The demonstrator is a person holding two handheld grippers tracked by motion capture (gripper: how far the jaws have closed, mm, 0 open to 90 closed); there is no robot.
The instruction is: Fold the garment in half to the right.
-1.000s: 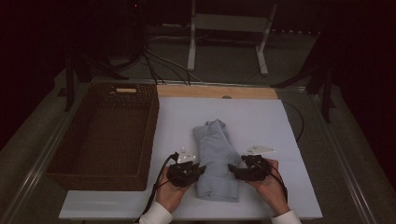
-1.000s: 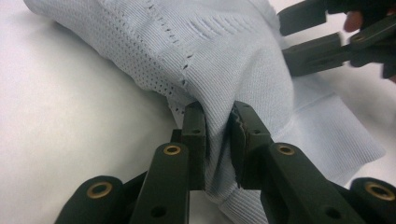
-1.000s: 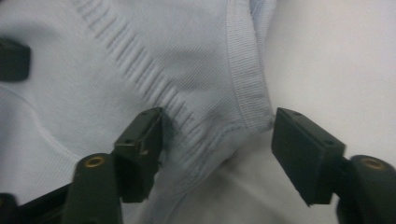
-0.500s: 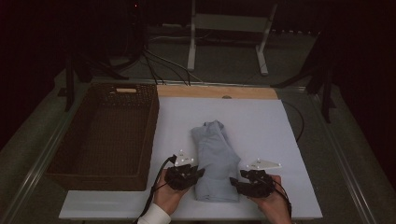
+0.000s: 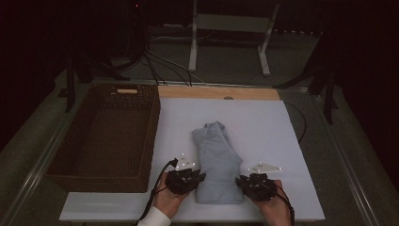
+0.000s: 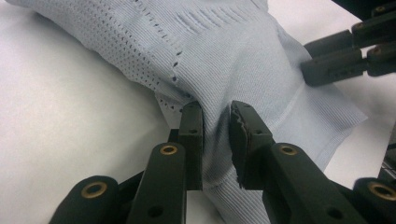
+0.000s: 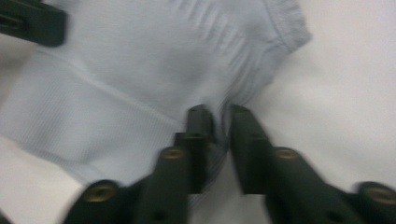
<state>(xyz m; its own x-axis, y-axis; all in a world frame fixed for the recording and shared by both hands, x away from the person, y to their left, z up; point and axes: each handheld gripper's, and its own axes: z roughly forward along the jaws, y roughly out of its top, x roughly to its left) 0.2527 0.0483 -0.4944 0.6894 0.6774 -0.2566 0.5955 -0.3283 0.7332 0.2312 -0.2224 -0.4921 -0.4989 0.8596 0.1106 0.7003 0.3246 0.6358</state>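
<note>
Folded pale-blue knit garment (image 5: pixel 217 162) lies mid-worktop (image 5: pixel 263 122) beside empty wicker basket (image 5: pixel 101 136); left tongs (image 5: pixel 200 177) and right tongs (image 5: pixel 239 181) each pinch its near side edges, likely next fold or basket transfer pending.

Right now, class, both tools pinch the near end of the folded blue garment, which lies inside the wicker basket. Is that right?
Not quite. The folded blue garment lies on the white table surface, to the right of the wicker basket, not inside it; the high view shows this. The rest holds: the left tool and the right tool each pinch its near end.
</note>
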